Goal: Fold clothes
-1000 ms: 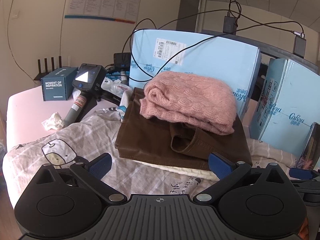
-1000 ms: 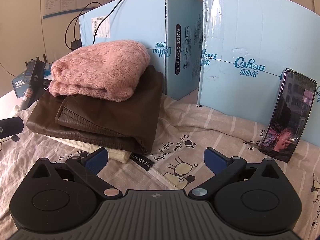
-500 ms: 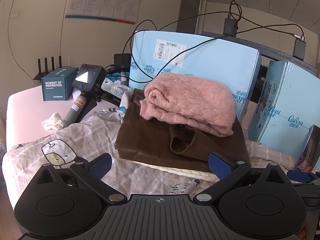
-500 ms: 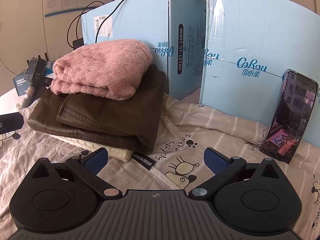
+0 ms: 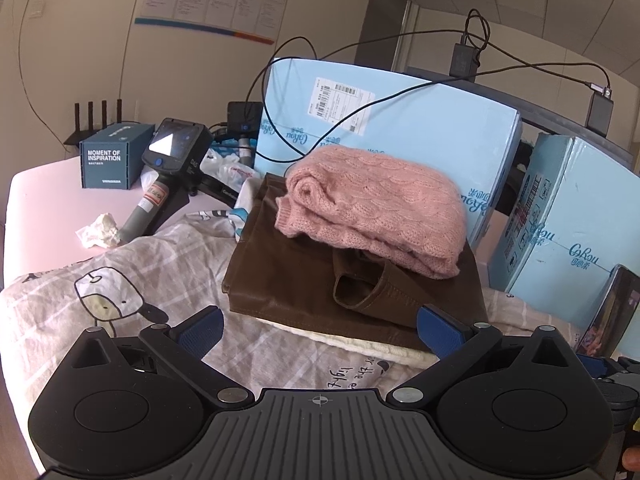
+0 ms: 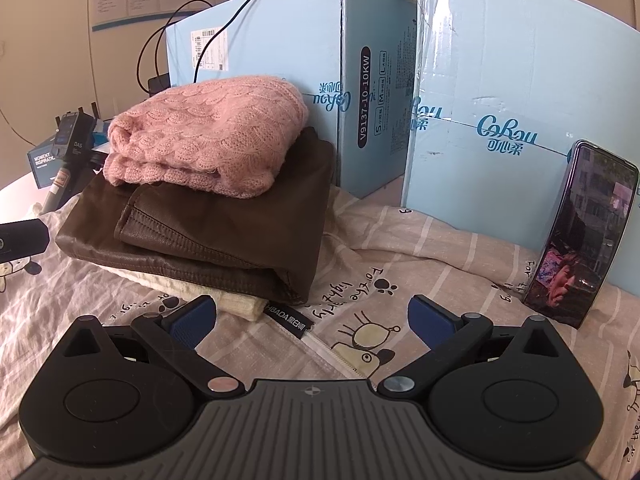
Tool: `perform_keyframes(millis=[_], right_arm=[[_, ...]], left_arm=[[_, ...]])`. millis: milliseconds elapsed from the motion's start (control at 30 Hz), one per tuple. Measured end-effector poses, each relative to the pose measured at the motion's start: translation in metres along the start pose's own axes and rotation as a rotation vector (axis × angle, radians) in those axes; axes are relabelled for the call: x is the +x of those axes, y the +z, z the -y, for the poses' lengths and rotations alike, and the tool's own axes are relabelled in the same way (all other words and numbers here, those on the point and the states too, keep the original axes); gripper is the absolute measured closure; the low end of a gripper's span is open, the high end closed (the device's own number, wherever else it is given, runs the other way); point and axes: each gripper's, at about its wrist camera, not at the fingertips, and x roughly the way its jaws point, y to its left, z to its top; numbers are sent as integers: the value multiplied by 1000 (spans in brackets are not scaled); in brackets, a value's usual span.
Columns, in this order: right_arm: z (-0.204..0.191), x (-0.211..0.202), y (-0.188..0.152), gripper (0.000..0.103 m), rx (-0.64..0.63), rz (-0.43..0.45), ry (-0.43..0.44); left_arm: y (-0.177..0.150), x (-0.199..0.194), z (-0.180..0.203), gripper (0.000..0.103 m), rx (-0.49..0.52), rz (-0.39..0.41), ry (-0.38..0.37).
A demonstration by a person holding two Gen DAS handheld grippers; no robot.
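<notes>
Folded stack – pink sweater (image 5: 372,204) atop brown jacket (image 6: 224,236), cream knit (image 6: 224,298) under | L gripper (image 5: 320,326) & R gripper (image 6: 312,320) both agape, empty, just short of pile on printed sheet (image 6: 400,256).

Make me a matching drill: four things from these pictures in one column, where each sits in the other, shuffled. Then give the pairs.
Things:
1. pink sweater
2. brown jacket
3. cream garment
4. phone

Places:
A. bottom of the stack
B. leaning on a blue box
C. top of the stack
D. middle of the stack

Pairs: 1-C, 2-D, 3-A, 4-B
</notes>
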Motion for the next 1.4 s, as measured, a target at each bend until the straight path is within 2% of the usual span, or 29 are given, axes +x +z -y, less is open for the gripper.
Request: perform_keyframes(millis=[133,900,1400], right_arm=[[0,-1,0,0,-2,5,4],[2,-11,5,0,29,71,5],[6,-12,6,0,54,72,-3]], left_arm=[[0,-3,-4,0,-17,48,23],[-7,5,3,0,56,11,16],[-9,8,5,0,68,5,12]])
